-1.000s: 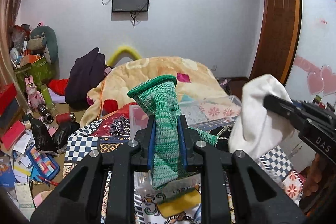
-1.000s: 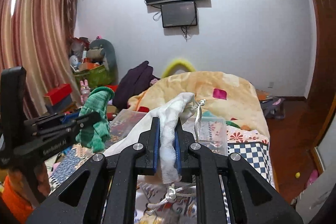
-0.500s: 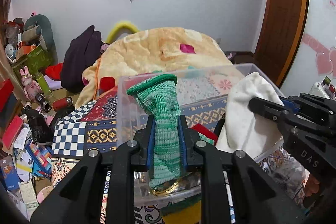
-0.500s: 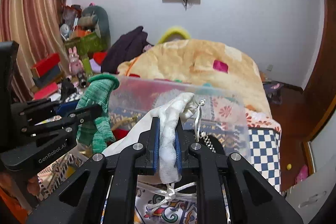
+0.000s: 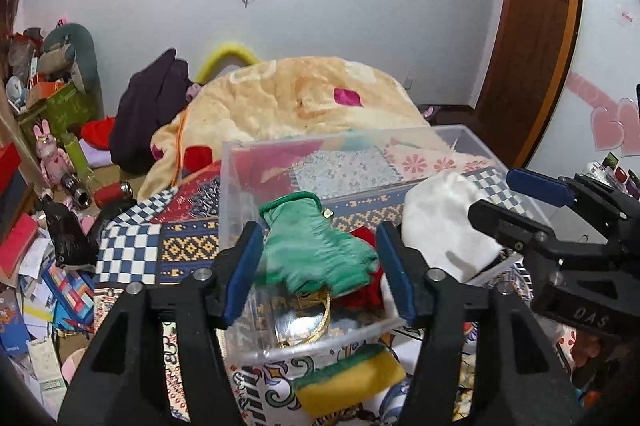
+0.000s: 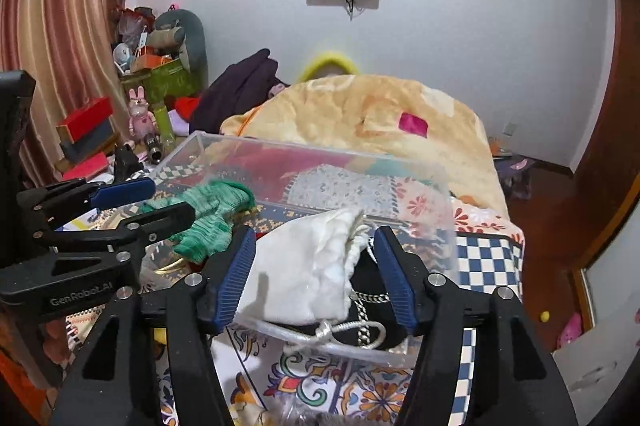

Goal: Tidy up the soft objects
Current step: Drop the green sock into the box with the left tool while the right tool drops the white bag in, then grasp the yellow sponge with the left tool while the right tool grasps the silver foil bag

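Both pairs of fingers are opening at this moment, and a second ago both were clenched. On the left gripper (image 5: 320, 270) the blue fingers (image 5: 242, 274) stand well apart, and the green knitted glove (image 5: 316, 254), which they pinched upright before, now lies slumped between them with no pad pressing on it. It sits in the middle of the left wrist frame, inside the clear plastic box (image 5: 236, 194), on top of something red.

The right gripper (image 6: 316, 274) shows the same change. Its fingers (image 6: 234, 278) have let go of the white drawstring pouch (image 6: 308, 274), which now rests in the lower centre of the right wrist frame, over the near wall of the box, with its white cord (image 6: 340, 330) hanging at the rim. I cannot tell if the whole pouch is inside or if a part leans on the edge.

The box stands on the bed with the patterned cover (image 5: 160, 250). In front of it, at the bottom of the left wrist frame, lies a yellow and green sponge (image 5: 352, 382).

In my judgement two soft things are now delivered to the box together. Next the hands should lift away without catching the cloth or the cord, and the sponge looks like a candidate to collect.
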